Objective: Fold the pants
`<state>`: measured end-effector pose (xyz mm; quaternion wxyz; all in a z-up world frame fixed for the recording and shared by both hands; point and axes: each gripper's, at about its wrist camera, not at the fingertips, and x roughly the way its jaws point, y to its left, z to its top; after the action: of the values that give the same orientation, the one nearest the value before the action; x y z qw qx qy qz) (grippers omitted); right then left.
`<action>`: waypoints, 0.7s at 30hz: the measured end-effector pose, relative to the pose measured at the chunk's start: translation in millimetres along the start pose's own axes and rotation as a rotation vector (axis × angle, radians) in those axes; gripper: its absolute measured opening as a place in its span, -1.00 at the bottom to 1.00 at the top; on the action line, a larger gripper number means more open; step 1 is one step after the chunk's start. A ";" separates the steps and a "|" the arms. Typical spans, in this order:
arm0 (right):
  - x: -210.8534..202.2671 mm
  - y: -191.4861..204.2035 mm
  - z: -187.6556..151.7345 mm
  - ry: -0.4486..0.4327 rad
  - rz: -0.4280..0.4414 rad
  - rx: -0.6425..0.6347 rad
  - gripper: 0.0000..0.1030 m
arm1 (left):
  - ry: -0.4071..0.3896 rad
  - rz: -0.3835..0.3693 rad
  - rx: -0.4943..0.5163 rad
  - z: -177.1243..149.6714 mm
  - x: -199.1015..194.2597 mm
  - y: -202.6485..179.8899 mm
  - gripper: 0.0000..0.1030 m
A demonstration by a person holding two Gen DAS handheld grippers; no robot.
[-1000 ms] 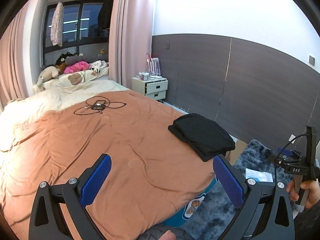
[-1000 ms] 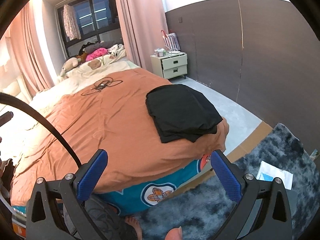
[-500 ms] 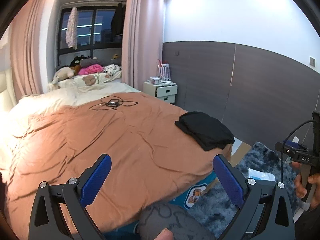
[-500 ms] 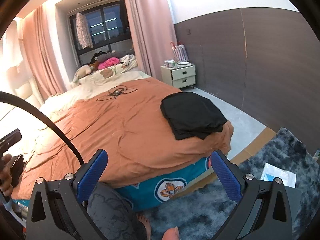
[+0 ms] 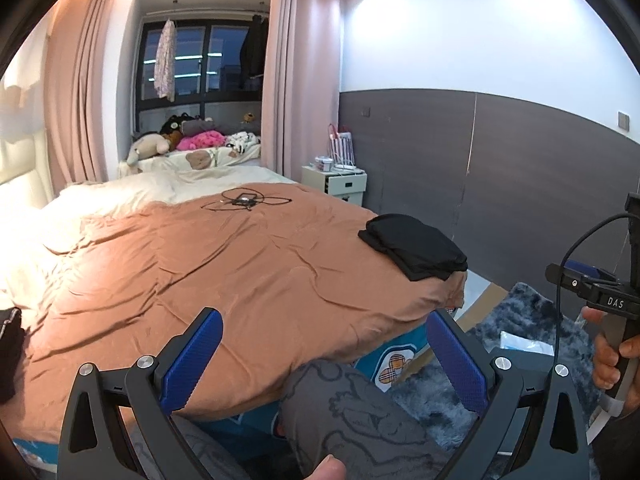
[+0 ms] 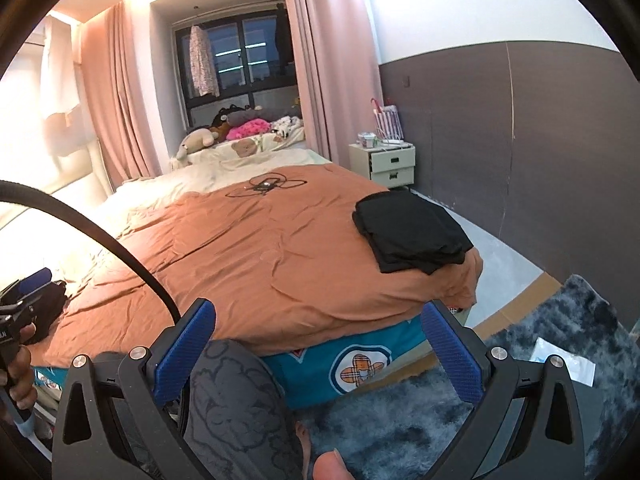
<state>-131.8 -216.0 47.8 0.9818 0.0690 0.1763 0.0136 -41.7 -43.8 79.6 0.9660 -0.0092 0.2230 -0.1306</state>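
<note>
Black pants (image 5: 414, 246) lie folded in a compact stack on the orange bedspread (image 5: 224, 272), near the bed's right front corner; they also show in the right wrist view (image 6: 412, 232). My left gripper (image 5: 320, 360) is open and empty, held back from the bed's front edge. My right gripper (image 6: 318, 354) is open and empty too, also off the bed. Both are well away from the pants. My knee in grey patterned trousers (image 5: 352, 412) sits between the left fingers.
A cable and small device (image 5: 244, 200) lie mid-bed. A white nightstand (image 5: 346, 184) stands by the grey wall. Plush toys (image 5: 172, 144) sit at the window. A dark shaggy rug (image 6: 552, 344) with a white packet (image 6: 564, 360) covers the floor. Dark cloth (image 6: 48, 308) lies at the bed's left edge.
Both grippers have pulled back and tilted up from the bed; the pants look smaller and farther. The folded pants have not moved. Both grippers stayed open.
</note>
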 end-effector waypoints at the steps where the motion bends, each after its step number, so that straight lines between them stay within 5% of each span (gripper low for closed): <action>1: -3.1 1.3 -1.7 -0.005 0.006 -0.004 1.00 | -0.004 0.002 -0.008 -2.9 -4.2 0.4 0.99; 10: -11.7 15.1 -25.2 -0.035 0.035 -0.018 1.00 | -0.019 0.025 -0.003 -22.9 -23.9 0.8 0.99; 21: 26.5 39.5 -48.8 0.020 0.073 0.011 1.00 | 0.007 0.058 -0.012 -38.7 -14.9 13.0 0.99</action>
<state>-124.0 -169.1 -1.1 0.9785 0.0806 0.1835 0.0490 -68.1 -25.9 50.2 0.9685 -0.0083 0.2275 -0.1011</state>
